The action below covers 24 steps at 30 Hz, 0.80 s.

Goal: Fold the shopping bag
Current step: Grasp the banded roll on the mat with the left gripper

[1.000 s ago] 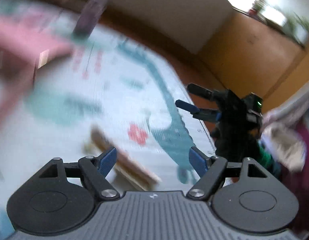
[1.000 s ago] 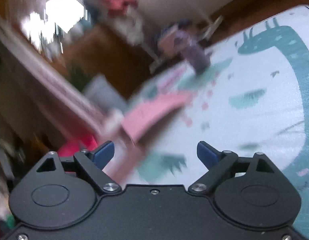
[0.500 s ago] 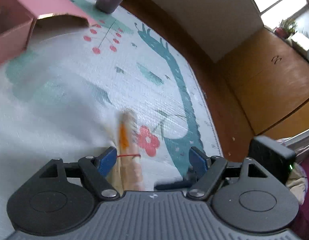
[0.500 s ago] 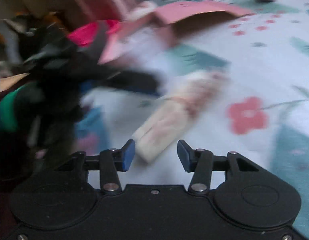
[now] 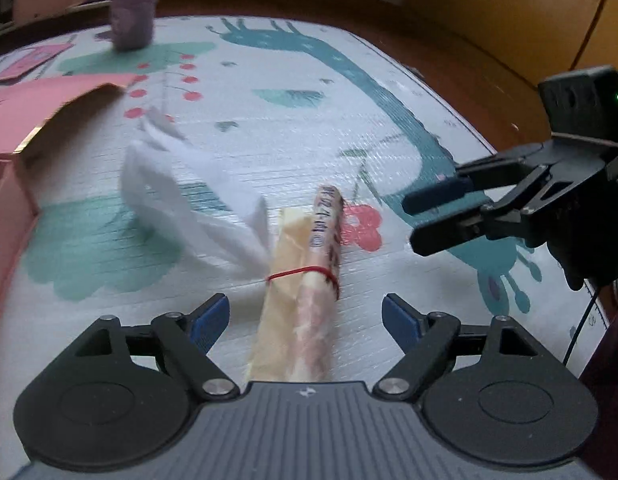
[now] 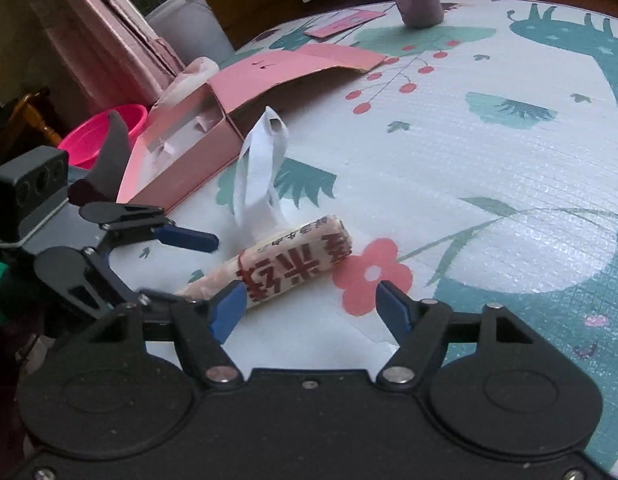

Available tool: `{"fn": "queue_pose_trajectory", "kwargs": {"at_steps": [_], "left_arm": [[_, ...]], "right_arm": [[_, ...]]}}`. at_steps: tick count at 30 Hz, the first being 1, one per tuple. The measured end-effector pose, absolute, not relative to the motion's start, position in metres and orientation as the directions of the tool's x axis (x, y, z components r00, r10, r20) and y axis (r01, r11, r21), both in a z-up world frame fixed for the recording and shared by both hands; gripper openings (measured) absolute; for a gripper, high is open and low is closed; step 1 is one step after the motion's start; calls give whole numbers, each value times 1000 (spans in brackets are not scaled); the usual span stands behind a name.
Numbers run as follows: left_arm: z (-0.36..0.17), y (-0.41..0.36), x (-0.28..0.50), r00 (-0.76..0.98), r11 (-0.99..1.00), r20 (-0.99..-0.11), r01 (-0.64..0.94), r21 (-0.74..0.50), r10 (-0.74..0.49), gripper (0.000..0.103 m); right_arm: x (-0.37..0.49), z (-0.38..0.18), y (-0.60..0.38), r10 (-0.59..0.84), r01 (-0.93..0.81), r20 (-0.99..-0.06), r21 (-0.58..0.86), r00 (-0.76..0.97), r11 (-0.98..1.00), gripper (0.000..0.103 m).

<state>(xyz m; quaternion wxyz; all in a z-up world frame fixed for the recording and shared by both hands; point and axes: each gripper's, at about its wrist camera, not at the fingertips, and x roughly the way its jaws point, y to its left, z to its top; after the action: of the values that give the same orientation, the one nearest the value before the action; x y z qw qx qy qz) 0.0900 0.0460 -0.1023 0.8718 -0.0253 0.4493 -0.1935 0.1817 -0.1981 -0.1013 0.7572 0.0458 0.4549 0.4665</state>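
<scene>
I'm keeping the left gripper wide and empty over the rolled shopping bag lying on the play mat; the right gripper is opening, holding nothing. The rubber band (thin, red) could snag. Red Chinese characters, illegible to me.

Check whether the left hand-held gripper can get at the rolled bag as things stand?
Probably yes: the rolled bag lies on the mat between the left hand-held gripper's open jaws, nothing covering it.
</scene>
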Motion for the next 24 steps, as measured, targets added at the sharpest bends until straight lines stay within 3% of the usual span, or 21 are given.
{"fn": "queue_pose_trajectory", "kwargs": {"at_steps": [3, 5, 9, 17, 24], "left_arm": [[-112, 37, 95, 515, 923, -790, 352, -159, -332, 38], [-117, 36, 92, 521, 922, -792, 366, -129, -318, 36], [-111, 48, 81, 527, 911, -765, 366, -188, -369, 29], [-64, 66, 64, 586, 896, -694, 392, -208, -418, 28], [6, 138, 59, 701, 945, -670, 327, -3, -245, 28]], "right_arm": [[186, -105, -197, 748, -650, -644, 501, 160, 571, 73], [186, -107, -195, 739, -637, -651, 498, 175, 589, 73], [187, -108, -196, 731, -609, -648, 497, 215, 619, 73], [194, -107, -209, 745, -534, -609, 548, 273, 644, 75], [191, -104, -208, 739, -540, -612, 536, 281, 649, 79]]}}
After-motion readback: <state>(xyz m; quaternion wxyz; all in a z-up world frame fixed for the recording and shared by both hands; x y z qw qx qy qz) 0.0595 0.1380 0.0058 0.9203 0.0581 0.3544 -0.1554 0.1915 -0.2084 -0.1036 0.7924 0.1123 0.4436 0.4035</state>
